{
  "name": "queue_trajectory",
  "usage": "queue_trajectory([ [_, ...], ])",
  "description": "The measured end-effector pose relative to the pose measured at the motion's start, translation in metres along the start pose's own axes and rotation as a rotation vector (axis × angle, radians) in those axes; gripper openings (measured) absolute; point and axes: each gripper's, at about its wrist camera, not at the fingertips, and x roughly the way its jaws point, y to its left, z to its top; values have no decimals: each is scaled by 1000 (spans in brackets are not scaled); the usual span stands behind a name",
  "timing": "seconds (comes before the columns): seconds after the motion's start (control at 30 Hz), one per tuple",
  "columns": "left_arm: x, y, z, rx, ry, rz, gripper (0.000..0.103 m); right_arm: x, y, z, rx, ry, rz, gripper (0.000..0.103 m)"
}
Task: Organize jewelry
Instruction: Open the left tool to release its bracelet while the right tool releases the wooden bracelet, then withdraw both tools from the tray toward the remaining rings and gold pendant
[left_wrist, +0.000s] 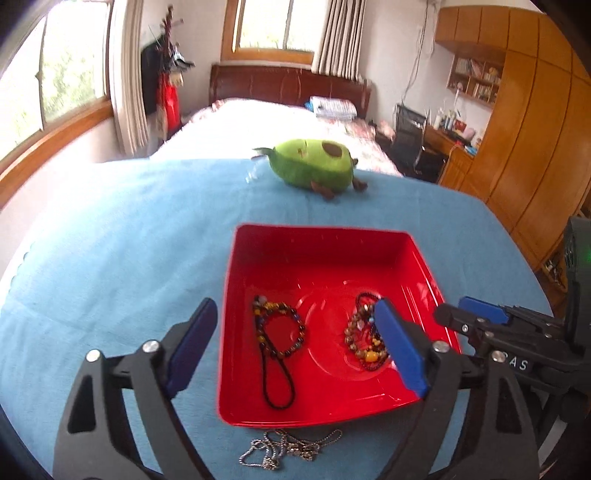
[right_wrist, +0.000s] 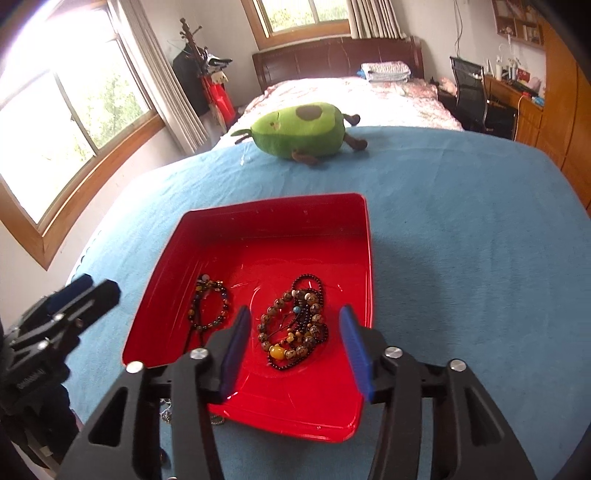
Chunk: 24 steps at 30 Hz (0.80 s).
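Observation:
A red tray (left_wrist: 317, 243) (right_wrist: 280, 214) sits on the blue cloth. Inside it lie a dark beaded bracelet with a cord loop (left_wrist: 280, 332) (right_wrist: 210, 306) on the left and a pile of brown and amber bead bracelets (left_wrist: 364, 339) (right_wrist: 295, 328) on the right. A silver ball chain (left_wrist: 291, 448) lies on the cloth just in front of the tray; a bit of it shows in the right wrist view (right_wrist: 168, 410). My left gripper (left_wrist: 295, 343) is open and empty over the tray's near edge. My right gripper (right_wrist: 295, 350) is open and empty above the bead pile.
A green avocado plush toy (left_wrist: 314, 162) (right_wrist: 299, 129) lies on the blue cloth (left_wrist: 110, 240) (right_wrist: 480, 240) beyond the tray. A bed, windows, a desk with a chair and a wooden wardrobe stand further back.

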Motion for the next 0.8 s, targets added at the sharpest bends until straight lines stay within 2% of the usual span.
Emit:
queue_trajectory([
  [0.1, -13, -3, -1, 17, -24, 13, 88, -14, 2, -6, -8, -27, -20, 69],
  [0.2, -28, -7, -5, 33, -45, 15, 90, -28, 6, -14, -32, -55, -56, 71],
  [0.33, -45, -12, -14, 54, -63, 17, 90, -43, 8, -26, -48, -72, -61, 82],
  [0.5, -64, -16, -28, 75, -70, 7, 91, -56, 14, -38, -72, -90, -62, 86],
  [0.63, -78, -17, -41, 91, -65, -5, 93, -63, 18, -48, -87, -92, -43, 99],
  [0.8, -93, -17, -57, 101, -66, -4, 95, -72, 23, -65, -94, -79, -43, 99],
])
